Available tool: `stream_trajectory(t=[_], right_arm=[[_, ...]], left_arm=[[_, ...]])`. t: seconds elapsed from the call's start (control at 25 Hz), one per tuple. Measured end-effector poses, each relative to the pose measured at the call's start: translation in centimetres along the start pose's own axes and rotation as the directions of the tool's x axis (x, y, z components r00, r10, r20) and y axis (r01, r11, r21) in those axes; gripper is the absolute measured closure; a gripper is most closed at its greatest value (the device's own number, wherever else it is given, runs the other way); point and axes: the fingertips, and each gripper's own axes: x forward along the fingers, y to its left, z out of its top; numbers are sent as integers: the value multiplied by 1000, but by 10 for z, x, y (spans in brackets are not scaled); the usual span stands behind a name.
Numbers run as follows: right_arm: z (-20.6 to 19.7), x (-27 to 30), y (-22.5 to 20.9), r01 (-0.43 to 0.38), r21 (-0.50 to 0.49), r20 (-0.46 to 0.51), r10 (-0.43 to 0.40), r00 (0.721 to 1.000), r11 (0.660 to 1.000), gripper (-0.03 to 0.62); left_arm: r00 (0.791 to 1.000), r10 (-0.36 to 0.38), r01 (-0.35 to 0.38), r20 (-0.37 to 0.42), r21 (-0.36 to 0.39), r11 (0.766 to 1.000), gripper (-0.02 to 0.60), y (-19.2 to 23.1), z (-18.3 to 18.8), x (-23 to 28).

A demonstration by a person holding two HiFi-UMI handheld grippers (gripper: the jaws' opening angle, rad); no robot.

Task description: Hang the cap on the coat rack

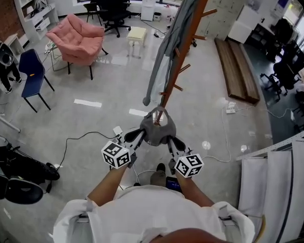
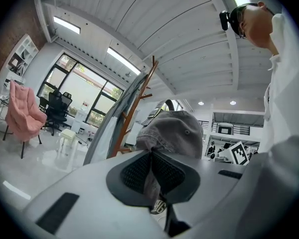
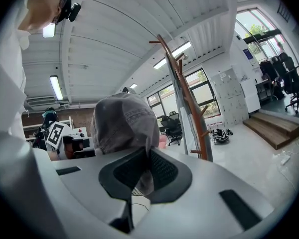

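A grey cap [image 1: 157, 126] hangs between my two grippers, held up in front of the wooden coat rack [image 1: 185, 49]. My left gripper [image 1: 141, 134] is shut on the cap's left edge, and the cap [image 2: 174, 133] fills the middle of the left gripper view with cloth pinched between the black pads [image 2: 135, 172]. My right gripper [image 1: 171, 139] is shut on the cap's right edge; the cap [image 3: 124, 123] rises above its pads [image 3: 163, 172]. The coat rack [image 3: 189, 108] stands just beyond, its pegs [image 1: 184, 68] above the cap. A grey garment [image 1: 169, 39] hangs on the rack.
A pink armchair [image 1: 77, 38] and a blue chair [image 1: 32, 71] stand at the left, a small pale stool [image 1: 136, 34] behind. Black office chairs [image 1: 114, 4] are at the back. A wooden step [image 1: 238, 67] lies right. Cables [image 1: 81, 138] trail on the glossy floor.
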Motion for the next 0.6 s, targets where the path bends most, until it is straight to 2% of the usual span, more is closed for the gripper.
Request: stream_trajectory(t=[0.2, 0.6], right_arm=[[15, 23, -30, -50, -2, 11, 50, 999, 999, 560], [80, 54, -96, -179, -51, 33, 181, 983, 982, 560]], left_arm=[[999, 41, -41, 13, 19, 999, 554, 15, 10, 34], [991, 122, -127, 63, 80, 989, 554, 16, 51, 111]])
